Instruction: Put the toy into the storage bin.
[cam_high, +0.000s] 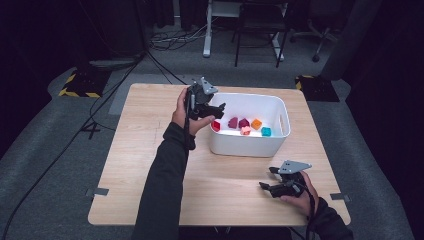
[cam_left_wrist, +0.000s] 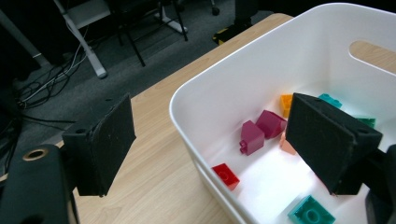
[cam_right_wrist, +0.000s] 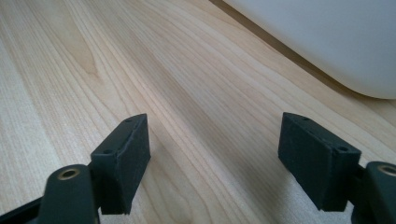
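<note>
A white bin (cam_high: 247, 145) stands on the wooden table (cam_high: 150, 150) and holds several small bricks: a red one (cam_high: 216, 125), two magenta ones (cam_high: 233, 122), an orange one (cam_high: 256, 123), a pink one (cam_high: 245, 130) and a teal one (cam_high: 266, 131). My left gripper (cam_high: 215, 107) hovers over the bin's left rim, open, with nothing between its pads. In the left gripper view the red brick (cam_left_wrist: 226, 176) and a magenta brick (cam_left_wrist: 252, 137) lie below the gap between the pads. My right gripper (cam_high: 266, 178) rests low over the table in front of the bin, open and empty (cam_right_wrist: 215, 158).
The bin's wall (cam_right_wrist: 327, 42) is just beyond the right gripper. Bare wood stretches left of the bin and along the front edge. Past the table are a grey floor, cables (cam_high: 115, 85), chair legs (cam_high: 257, 45) and yellow-black marked blocks (cam_high: 80, 85).
</note>
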